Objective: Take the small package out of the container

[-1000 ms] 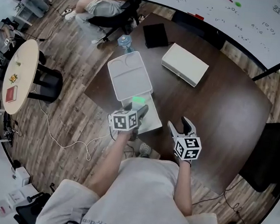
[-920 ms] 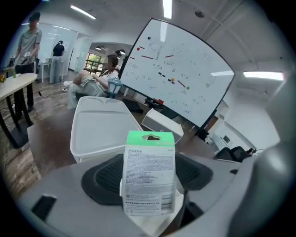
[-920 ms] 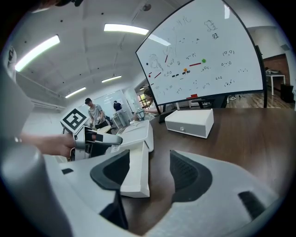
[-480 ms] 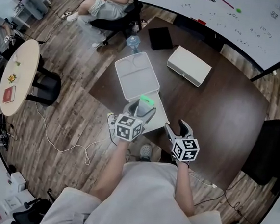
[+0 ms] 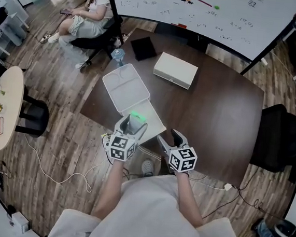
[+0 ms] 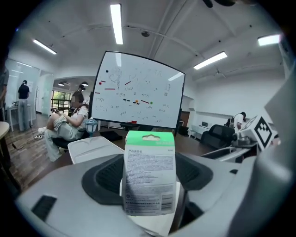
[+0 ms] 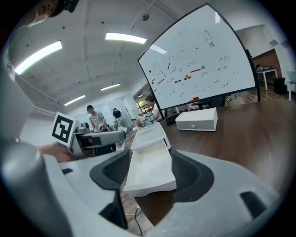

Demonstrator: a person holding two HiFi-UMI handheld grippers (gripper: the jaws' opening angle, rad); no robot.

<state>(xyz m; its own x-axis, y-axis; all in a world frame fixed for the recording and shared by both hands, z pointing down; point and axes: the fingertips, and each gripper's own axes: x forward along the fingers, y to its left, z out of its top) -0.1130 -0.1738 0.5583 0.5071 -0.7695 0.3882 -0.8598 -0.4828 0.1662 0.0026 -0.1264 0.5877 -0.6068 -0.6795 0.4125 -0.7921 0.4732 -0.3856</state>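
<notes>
Holding the small package (image 6: 149,173) upright with the left gripper (image 5: 131,125), jaws pressed on its two sides, green top up, lifted clear above the near half of the open white container (image 5: 155,125) at the table (image 5: 216,111) edge. Looks like the lift-out step, close to finished. Keep the squeeze steady and the card vertical so as not to let it twist or slip; carry it sideways past the tray rim before lowering, then lay it on bare wood well apart from the lid. Leave the right gripper (image 5: 171,138) free: jaws spread wide, just eased in a shade, gripping nothing, just beside the container's near right corner, handy for steadying the tray if dragged. By count: one small package, one container, two grippers, one closed white box (image 5: 175,69), one flat black item (image 5: 144,48), one water bottle (image 5: 117,55)
</notes>
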